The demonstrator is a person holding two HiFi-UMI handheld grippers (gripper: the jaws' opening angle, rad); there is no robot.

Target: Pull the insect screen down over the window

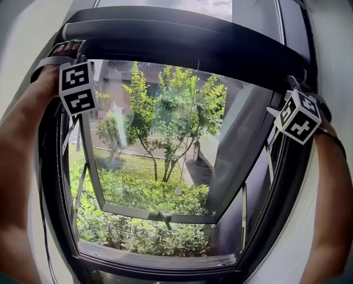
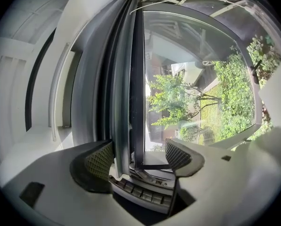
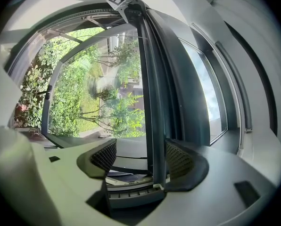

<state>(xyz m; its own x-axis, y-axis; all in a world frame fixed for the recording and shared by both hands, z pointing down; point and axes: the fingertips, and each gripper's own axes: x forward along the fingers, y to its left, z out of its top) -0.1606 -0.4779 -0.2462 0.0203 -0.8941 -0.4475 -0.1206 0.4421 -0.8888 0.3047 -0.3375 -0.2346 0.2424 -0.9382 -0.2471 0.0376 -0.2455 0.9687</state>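
Observation:
The insect screen's dark pull bar [image 1: 182, 37] spans the top of the window opening, slightly lower on the right. My left gripper [image 1: 73, 52] is at the bar's left end and my right gripper [image 1: 295, 90] at its right end. In the left gripper view the bar [image 2: 119, 102] runs up between the jaws of the left gripper [image 2: 139, 157], close to the left pad, with a gap to the right pad. The right gripper [image 3: 140, 158] likewise straddles the bar [image 3: 154, 102], which lies against the right pad. Both stand open.
The glass sash [image 1: 164, 135] is swung outward, its lower frame [image 1: 159, 215] over shrubs and a small tree. A thin cord [image 1: 188, 129] hangs mid-window. The dark sill [image 1: 153, 259] lies below. White wall flanks both sides.

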